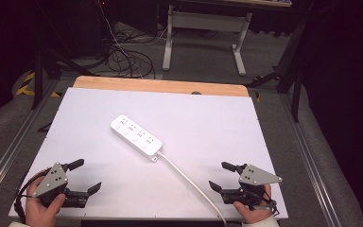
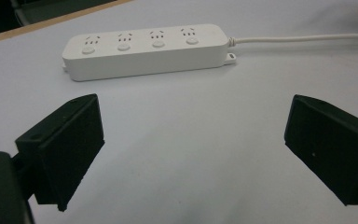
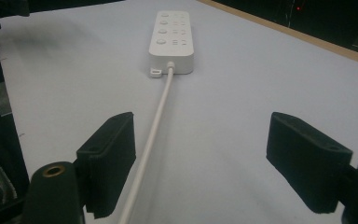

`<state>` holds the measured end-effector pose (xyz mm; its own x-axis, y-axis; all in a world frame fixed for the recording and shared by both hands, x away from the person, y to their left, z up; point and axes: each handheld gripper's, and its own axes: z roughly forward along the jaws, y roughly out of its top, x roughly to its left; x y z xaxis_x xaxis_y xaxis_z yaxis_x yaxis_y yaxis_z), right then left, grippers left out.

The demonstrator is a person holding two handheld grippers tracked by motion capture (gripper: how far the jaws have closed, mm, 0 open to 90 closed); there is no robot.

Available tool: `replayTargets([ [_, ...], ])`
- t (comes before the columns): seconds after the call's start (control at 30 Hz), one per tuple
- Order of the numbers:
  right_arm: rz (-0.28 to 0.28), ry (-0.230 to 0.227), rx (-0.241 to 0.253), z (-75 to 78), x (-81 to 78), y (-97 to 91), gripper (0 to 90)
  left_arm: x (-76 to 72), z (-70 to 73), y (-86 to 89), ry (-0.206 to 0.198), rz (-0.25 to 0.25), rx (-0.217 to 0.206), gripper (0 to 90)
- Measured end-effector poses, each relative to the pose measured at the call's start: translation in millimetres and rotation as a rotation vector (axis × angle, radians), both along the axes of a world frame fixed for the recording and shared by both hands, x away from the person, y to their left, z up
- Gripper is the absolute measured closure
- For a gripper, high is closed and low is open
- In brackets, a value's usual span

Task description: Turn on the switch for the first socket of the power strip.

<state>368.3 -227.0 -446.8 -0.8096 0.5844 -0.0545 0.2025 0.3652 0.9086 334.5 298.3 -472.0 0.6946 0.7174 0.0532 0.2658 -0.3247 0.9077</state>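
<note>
A white power strip (image 1: 136, 137) (image 2: 147, 50) (image 3: 172, 41) with several sockets lies diagonally in the middle of the white table top (image 1: 208, 123). Its white cable (image 1: 194, 187) (image 3: 151, 140) runs from the strip's near end to the table's front edge. My left gripper (image 1: 85, 176) (image 2: 193, 154) rests open at the front left corner, jaws wide apart with nothing between them. At the front right my right gripper (image 1: 219, 176) (image 3: 200, 161) is open too, and the cable passes just inside its left jaw in the right gripper view.
A wooden strip (image 1: 160, 86) edges the table's far side. Beyond it stand a white desk frame (image 1: 203, 33) and loose cables (image 1: 127, 56) on the floor. Metal rails (image 1: 9, 151) run along both sides of the table.
</note>
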Motion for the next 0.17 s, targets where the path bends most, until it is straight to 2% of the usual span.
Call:
replayTargets([
  [0.17,-0.001,-0.002,-0.002,0.2,-0.1,-0.2,24.2,0.0,-0.6,-1.3,0.009,-0.006,-0.007,4.6],
])
